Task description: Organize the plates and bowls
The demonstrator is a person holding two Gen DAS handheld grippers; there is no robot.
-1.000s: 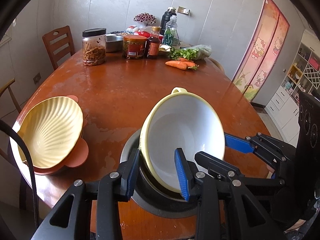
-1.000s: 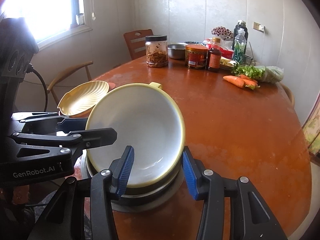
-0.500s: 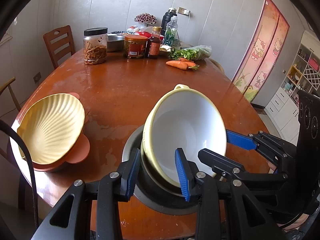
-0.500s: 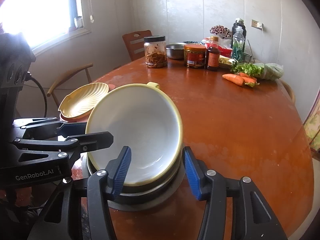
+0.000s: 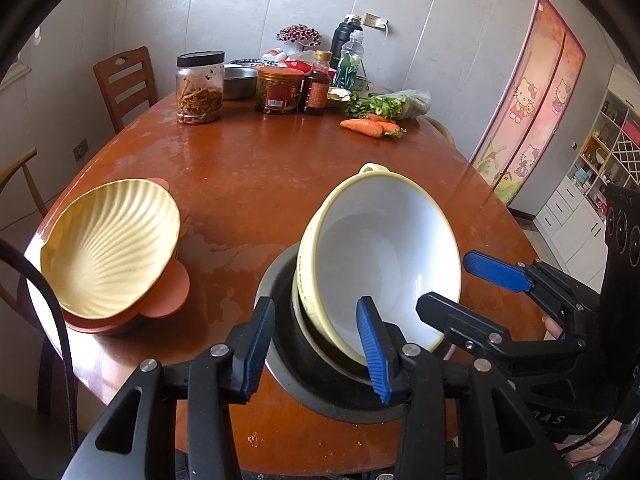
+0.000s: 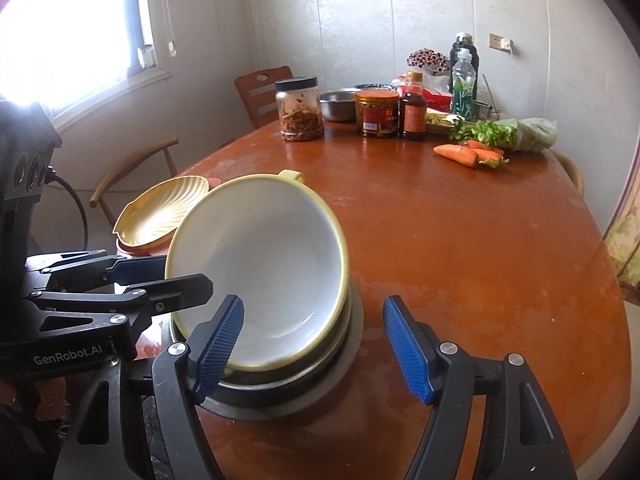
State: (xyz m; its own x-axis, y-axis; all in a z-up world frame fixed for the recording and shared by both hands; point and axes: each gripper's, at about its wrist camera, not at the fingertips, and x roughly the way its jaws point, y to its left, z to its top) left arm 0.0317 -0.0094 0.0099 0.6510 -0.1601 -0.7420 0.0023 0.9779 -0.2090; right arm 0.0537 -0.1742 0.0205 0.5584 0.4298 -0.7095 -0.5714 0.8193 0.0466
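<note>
White inside and yellow outside, the bowl sits tilted in the dark pot near the table edge. Left of the pot is the shell plate. The left gripper and right gripper have just been opening; both jaws stand apart around the bowl's rim, gripping nothing.

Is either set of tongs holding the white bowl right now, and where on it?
Neither. Both tongs, left and right, have just been opening; their pads stand clear of the white bowl, tilted on the stack.
</note>
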